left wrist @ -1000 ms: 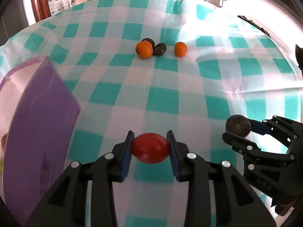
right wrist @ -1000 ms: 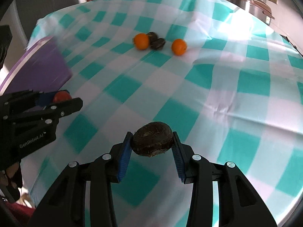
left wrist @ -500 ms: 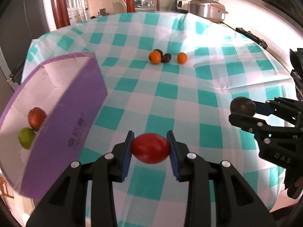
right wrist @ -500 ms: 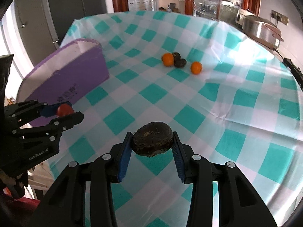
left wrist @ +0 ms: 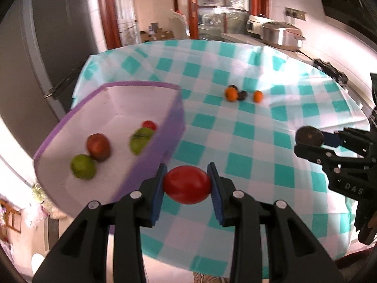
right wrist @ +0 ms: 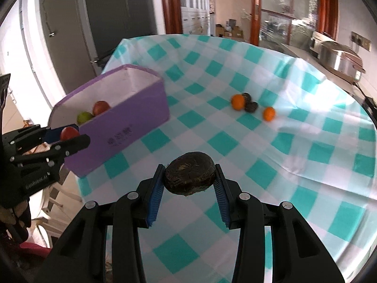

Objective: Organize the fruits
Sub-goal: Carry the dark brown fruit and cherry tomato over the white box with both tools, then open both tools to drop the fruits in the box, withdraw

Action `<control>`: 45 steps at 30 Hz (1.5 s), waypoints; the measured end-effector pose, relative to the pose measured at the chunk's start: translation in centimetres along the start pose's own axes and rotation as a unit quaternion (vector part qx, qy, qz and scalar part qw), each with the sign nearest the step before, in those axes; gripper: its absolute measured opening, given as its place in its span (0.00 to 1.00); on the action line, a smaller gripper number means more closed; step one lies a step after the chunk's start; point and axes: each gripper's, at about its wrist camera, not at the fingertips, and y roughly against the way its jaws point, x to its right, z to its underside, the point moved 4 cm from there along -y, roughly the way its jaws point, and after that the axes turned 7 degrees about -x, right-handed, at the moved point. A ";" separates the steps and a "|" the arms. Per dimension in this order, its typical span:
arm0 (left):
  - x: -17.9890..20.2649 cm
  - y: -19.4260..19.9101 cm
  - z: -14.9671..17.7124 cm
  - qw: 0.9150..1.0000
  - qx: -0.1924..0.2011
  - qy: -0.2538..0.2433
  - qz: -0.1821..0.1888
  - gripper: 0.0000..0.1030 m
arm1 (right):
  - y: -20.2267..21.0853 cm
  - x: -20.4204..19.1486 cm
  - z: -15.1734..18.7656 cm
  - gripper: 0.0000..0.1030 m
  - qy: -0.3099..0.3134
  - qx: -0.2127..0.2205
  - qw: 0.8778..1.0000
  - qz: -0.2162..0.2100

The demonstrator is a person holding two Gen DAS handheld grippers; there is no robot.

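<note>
My left gripper [left wrist: 187, 185] is shut on a red tomato [left wrist: 187, 184], held above the table just right of the purple box [left wrist: 165, 139]. The box holds several fruits: two green ones, a reddish-brown one [left wrist: 98, 147] and a small red one. My right gripper [right wrist: 189, 176] is shut on a dark brown fruit [right wrist: 189, 175], held high over the checked cloth. Each gripper shows in the other's view: the right gripper [left wrist: 313, 139] at the right edge, the left gripper [right wrist: 68, 135] beside the purple box [right wrist: 127, 127]. Two oranges [right wrist: 238, 101] and two dark fruits [right wrist: 251, 106] lie at mid-table.
A teal-and-white checked cloth [right wrist: 294, 141] covers the round table. A grey fridge [right wrist: 113, 18] stands behind the box. A rice cooker [right wrist: 339, 60] sits on a counter at the far right. The table's near edge drops off below both grippers.
Both grippers have risen and pulled back from the table, each with its fruit. The purple box's inside and its fruits have come into view on the left.
</note>
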 end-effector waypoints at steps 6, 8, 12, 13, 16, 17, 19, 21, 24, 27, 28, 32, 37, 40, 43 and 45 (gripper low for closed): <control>-4.7 0.5 -0.9 1.000 0.002 0.024 -0.015 0.35 | -0.1 -1.1 -1.9 0.39 -0.004 0.006 1.000 -0.012; -6.4 0.1 -1.7 0.999 0.000 0.037 -0.014 0.35 | -0.4 -1.2 -3.0 0.39 -0.012 0.009 1.000 -0.013; -9.7 -1.9 -3.8 0.999 -0.019 0.038 -0.014 0.35 | -2.0 -1.7 -6.1 0.39 -0.029 0.014 0.999 -0.020; -10.6 -2.6 -4.3 0.999 -0.031 0.037 -0.012 0.35 | -2.5 -2.0 -7.0 0.39 -0.031 0.013 0.999 -0.024; -12.6 -5.3 -5.4 0.997 -0.075 0.019 -0.006 0.35 | -4.5 -4.1 -10.6 0.39 -0.020 0.009 0.999 -0.035; -13.1 -6.2 -5.5 0.996 -0.087 0.015 -0.007 0.35 | -5.4 -5.1 -12.2 0.39 -0.012 0.005 0.999 -0.039; -14.1 -9.0 -5.5 0.990 -0.142 -0.007 0.008 0.35 | -6.8 -6.5 -14.3 0.39 -0.001 -0.008 0.999 -0.046; -14.7 -11.0 -5.3 0.984 -0.176 -0.030 0.011 0.35 | -9.1 -8.2 -16.8 0.39 0.010 -0.029 0.998 -0.052; -14.7 -13.6 -4.8 0.971 -0.226 -0.071 0.031 0.35 | -13.0 -10.9 -19.7 0.39 0.035 -0.073 0.995 -0.054; -14.4 -15.4 -4.0 0.956 -0.260 -0.125 0.045 0.35 | -17.3 -13.2 -21.8 0.39 0.059 -0.120 0.990 -0.054; -14.3 -16.0 -3.6 0.950 -0.272 -0.144 0.047 0.35 | -19.1 -13.9 -22.3 0.39 0.065 -0.140 0.987 -0.052; -13.6 -17.4 -2.3 0.925 -0.316 -0.197 0.079 0.35 | -23.3 -15.4 -23.1 0.39 0.069 -0.193 0.977 -0.056; -11.9 -17.6 -0.8 0.892 -0.341 -0.283 0.089 0.35 | -27.6 -17.8 -23.2 0.39 0.090 -0.253 0.961 -0.066; -11.3 -17.3 -0.2 0.880 -0.345 -0.310 0.100 0.35 | -29.6 -19.2 -23.1 0.39 0.107 -0.276 0.953 -0.065; -11.3 -17.5 0.3 0.871 -0.360 -0.319 0.100 0.36 | -31.2 -20.2 -22.7 0.39 0.117 -0.299 0.945 -0.065; -11.3 -17.3 0.4 0.868 -0.363 -0.324 0.102 0.36 | -32.0 -20.7 -22.2 0.39 0.125 -0.312 0.940 -0.063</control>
